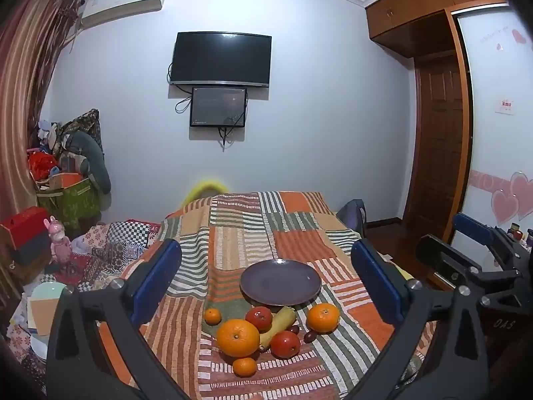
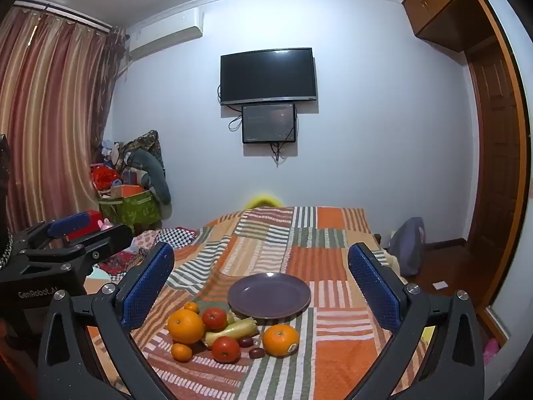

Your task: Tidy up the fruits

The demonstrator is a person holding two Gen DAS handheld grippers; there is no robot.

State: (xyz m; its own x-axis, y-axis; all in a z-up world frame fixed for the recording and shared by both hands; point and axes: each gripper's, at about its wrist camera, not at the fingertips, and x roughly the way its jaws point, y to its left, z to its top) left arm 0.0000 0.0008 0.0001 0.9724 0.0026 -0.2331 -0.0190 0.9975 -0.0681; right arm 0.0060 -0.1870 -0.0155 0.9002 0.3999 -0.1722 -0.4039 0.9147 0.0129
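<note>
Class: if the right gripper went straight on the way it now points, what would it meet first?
Probably the purple plate: the open right gripper points slightly down over the fruit toward it. Depth is unclear, so the patchwork cloth beyond is possible.

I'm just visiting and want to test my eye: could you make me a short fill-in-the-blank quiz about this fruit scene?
1. The purple plate holds ____ fruit.
2. The banana lies between two red ____.
3. Both the left gripper and the right gripper have their jaws ____.
4. The fruit rests on a striped patchwork ____.

Missing words: no; tomatoes; open; blanket
</note>
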